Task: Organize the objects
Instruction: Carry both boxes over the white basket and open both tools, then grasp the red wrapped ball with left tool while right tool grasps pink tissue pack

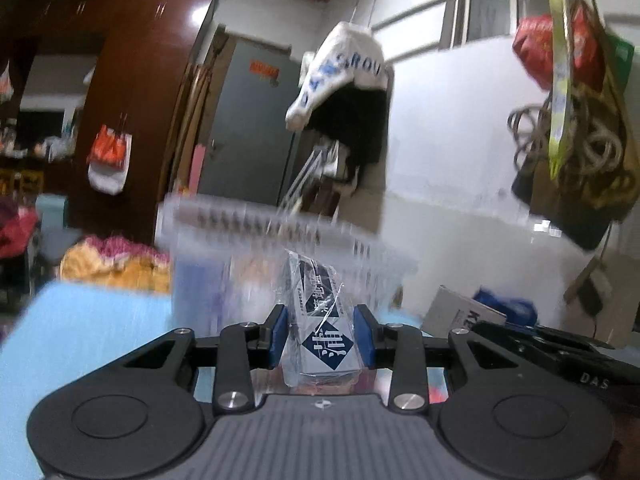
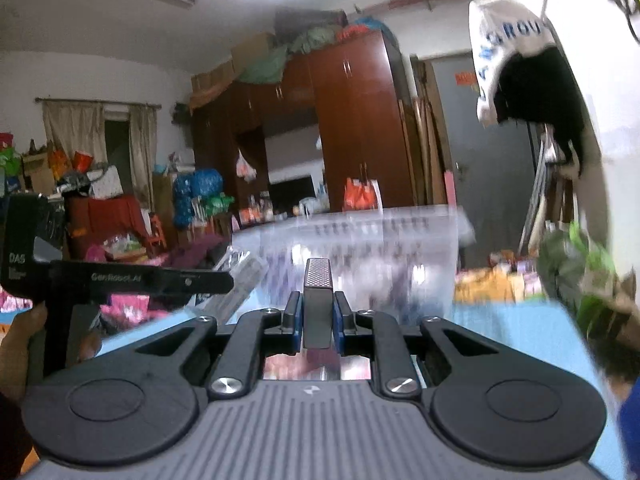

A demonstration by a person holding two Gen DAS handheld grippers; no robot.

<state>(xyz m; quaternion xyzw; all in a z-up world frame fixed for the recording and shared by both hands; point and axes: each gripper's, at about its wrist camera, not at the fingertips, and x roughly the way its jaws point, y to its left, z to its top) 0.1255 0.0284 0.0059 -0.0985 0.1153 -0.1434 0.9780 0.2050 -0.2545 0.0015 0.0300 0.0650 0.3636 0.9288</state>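
My left gripper (image 1: 320, 332) is shut on a small white and navy box wrapped in clear film (image 1: 322, 320), held upright above the blue table (image 1: 92, 320). My right gripper (image 2: 317, 316) is shut on a slim dark grey block with a textured metallic end (image 2: 317, 296), which stands up between the blue pads. A clear plastic storage bin (image 1: 224, 248) stands just ahead of both grippers; it is blurred and also shows in the right wrist view (image 2: 360, 248). The left gripper's body (image 2: 120, 280) shows at the left of the right wrist view.
A grey cardboard box (image 1: 460, 312) lies on the table at the right of the left view. A white cap (image 1: 344, 72) and bags (image 1: 576, 120) hang overhead. A brown wardrobe (image 2: 352, 128), a grey door (image 1: 248, 128) and heaped clutter stand behind. A green plant (image 2: 576, 272) is at right.
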